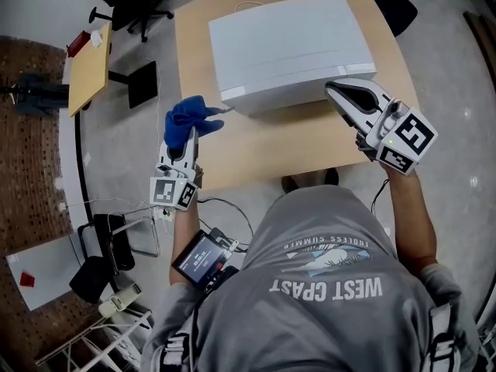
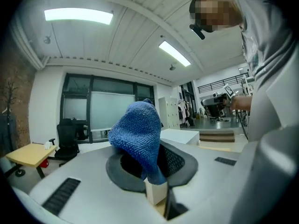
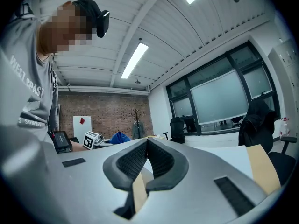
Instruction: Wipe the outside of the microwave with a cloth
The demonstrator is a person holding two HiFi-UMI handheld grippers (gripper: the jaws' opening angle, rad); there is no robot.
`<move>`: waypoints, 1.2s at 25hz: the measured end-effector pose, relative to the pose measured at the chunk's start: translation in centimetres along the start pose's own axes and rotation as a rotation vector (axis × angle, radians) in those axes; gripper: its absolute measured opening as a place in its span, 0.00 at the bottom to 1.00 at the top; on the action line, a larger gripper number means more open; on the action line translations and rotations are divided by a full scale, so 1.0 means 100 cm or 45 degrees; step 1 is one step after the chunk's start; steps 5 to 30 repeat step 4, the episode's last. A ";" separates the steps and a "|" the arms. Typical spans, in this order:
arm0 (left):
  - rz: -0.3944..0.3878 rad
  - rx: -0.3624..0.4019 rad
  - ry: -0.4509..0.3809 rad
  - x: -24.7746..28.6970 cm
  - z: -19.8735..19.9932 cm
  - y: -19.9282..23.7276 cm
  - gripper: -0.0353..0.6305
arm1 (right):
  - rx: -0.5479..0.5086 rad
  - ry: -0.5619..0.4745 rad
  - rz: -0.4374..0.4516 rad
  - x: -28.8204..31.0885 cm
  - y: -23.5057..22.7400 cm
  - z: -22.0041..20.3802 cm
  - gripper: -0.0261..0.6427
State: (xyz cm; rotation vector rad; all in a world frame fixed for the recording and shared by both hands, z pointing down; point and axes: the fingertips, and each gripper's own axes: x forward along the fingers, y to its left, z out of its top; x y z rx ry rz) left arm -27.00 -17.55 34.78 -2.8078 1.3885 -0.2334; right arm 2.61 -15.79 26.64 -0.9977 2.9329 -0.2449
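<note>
Blue cloth (image 2: 138, 129) fills the mouth of my left hand-held gripper (image 2: 156, 171). Its jaws are clamped on the lower fold, and the rest bunches up above the pads. In the head view the left hand-held gripper (image 1: 192, 134) sits at the left edge of the bench (image 1: 256, 149), and the cloth (image 1: 190, 118) is close to the front-left corner of the microwave (image 1: 291, 45). I cannot tell whether the fabric touches the casing.

My right hand-held gripper (image 3: 147, 146) has its jaws pressed together with nothing between them. From the head view the right hand-held gripper (image 1: 332, 90) points at the microwave's front-right corner. Its tip overlaps the front edge in the picture, but contact is unclear. Its marker cube (image 1: 407, 142) faces up towards me.

The microwave is white and stands in the middle of the wooden bench, with its top bare. Off to the left on the floor (image 1: 116, 146) are a small yellow table (image 1: 89, 68) and a black office chair (image 1: 128, 2). A screen (image 1: 203, 258) is strapped to my left forearm.
</note>
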 end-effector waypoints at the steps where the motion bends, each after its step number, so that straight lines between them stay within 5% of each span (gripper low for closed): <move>1: 0.011 -0.020 -0.026 -0.004 0.006 -0.009 0.15 | 0.003 0.001 0.000 -0.006 0.002 0.001 0.07; 4: 0.036 -0.065 -0.102 -0.017 0.022 -0.039 0.15 | 0.014 0.005 -0.004 -0.027 0.007 0.001 0.07; 30: 0.036 -0.065 -0.102 -0.017 0.022 -0.039 0.15 | 0.014 0.005 -0.004 -0.027 0.007 0.001 0.07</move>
